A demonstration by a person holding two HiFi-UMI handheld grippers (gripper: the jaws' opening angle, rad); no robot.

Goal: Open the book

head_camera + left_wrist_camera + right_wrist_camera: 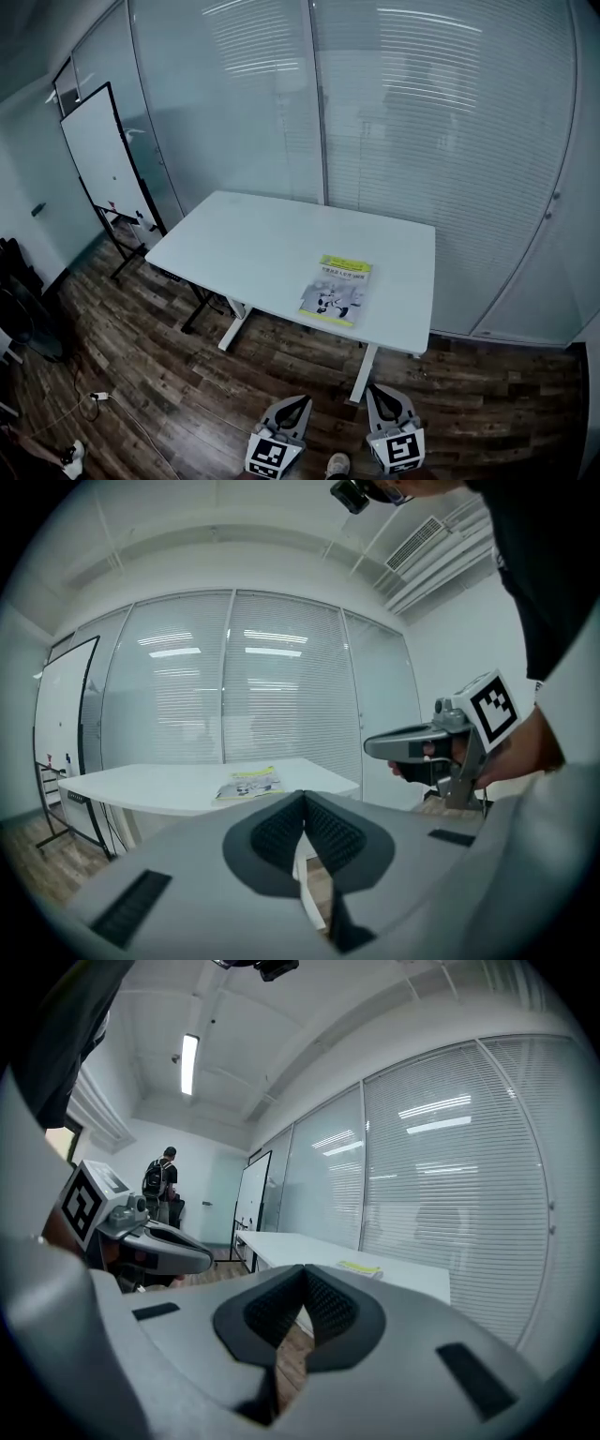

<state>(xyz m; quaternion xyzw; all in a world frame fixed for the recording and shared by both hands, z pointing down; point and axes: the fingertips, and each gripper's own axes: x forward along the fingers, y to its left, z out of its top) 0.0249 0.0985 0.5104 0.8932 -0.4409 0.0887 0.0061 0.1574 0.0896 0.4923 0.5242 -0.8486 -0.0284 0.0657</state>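
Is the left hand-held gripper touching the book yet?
Apart. The head view shows the left hand-held gripper over the floor, well short of the book lying on the table.

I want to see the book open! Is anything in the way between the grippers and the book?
Nothing visible. The book lies closed, alone on the white table near its front edge. The left gripper and right gripper, both shut and empty, hover short of the table, only floor between.
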